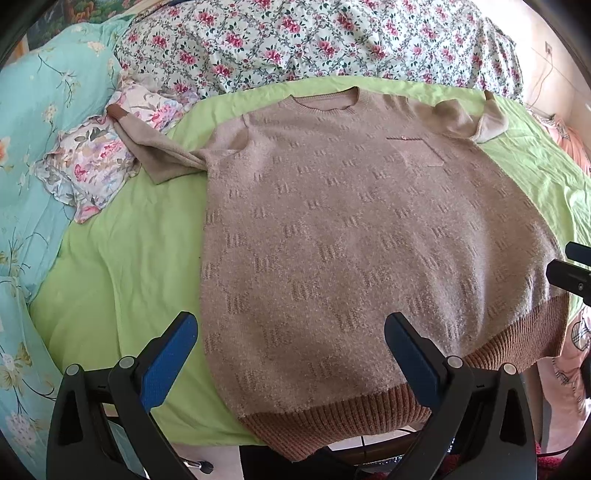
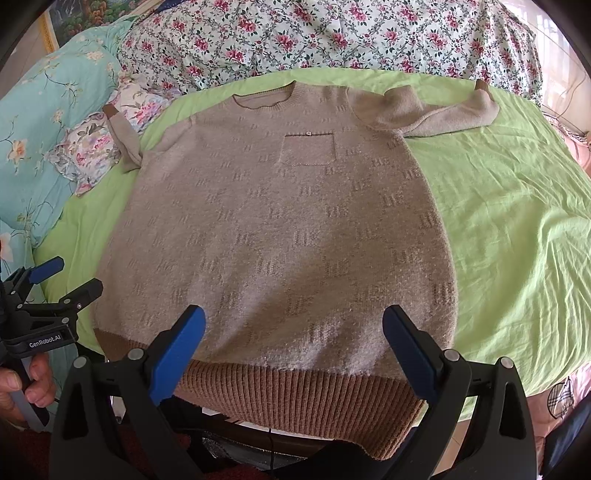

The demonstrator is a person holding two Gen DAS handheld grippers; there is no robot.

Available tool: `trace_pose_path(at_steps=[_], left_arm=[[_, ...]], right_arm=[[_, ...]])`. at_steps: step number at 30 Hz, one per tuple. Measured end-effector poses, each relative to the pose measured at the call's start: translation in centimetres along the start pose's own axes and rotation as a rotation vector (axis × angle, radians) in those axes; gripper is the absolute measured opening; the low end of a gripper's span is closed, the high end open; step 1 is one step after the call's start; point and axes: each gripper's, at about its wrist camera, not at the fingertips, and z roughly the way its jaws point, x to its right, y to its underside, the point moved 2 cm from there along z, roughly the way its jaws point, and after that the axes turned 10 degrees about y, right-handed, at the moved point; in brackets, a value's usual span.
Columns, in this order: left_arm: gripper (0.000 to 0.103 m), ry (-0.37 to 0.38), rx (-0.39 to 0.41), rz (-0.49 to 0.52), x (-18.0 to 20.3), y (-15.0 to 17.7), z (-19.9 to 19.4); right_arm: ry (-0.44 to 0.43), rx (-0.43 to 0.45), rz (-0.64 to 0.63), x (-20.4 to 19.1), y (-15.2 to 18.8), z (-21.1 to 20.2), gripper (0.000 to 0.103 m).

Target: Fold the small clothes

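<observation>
- The sweater (image 2: 273, 229) lies face up and spread flat on the green sheet (image 2: 509, 206), straight ahead of both sets of jaws, with its neck at the far end and its ribbed hem (image 2: 295, 395) nearest, hanging a little over the bed's edge.
- The sleeve (image 2: 424, 110) ahead and to the right of the right jaws is doubled back near the shoulder; the other sleeve (image 1: 162, 155) trails off ahead and to the left of the left jaws, onto a floral cloth (image 1: 88, 173).
- A chest pocket (image 2: 308, 149) sits far ahead, just below the neck.
- It looks like a thick, fuzzy knit: soft, limp, moderately heavy for its kind, likely to sag and stretch when lifted by one point. It should not slip; the pile probably grips the pads well.
- Good holds, by this judgement, are the firm hem corners and the shoulder seams, or a sleeve cuff; pinching mid-body would bunch the fabric.
- The left gripper (image 1: 291, 332) has its jaws wide apart and holds nothing, poised above the lower body near the hem.
- The right gripper (image 2: 293, 326) likewise stands wide apart and unloaded, just above the hem.
- Folding does not appear begun; the sleeves seem the natural first fold.
- Beyond the sheet, a flowered quilt (image 2: 332, 33) lies at the far side and a turquoise cover (image 1: 33, 110) far to the left.
</observation>
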Motion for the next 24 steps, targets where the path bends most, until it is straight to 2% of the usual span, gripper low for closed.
trace_pose_path(at_steps=[2, 4, 18, 24], left_arm=[[0.101, 0.001, -0.001, 0.000, -0.4, 0.1, 0.1], [0.101, -0.017, 0.000, -0.007, 1.5, -0.1, -0.2], [0.101, -0.019, 0.021, -0.012, 1.5, 0.0, -0.3], [0.101, 0.021, -0.044, -0.035, 1.5, 0.0, 0.2]], right_arm=[[0.002, -0.001, -0.001, 0.0, 0.0, 0.0, 0.097], [0.001, -0.001, -0.001, -0.1, 0.1, 0.1, 0.097], [0.005, -0.001, -0.003, -0.5, 0.2, 0.0, 0.097], [0.005, -0.002, -0.002, -0.5, 0.0, 0.2, 0.097]])
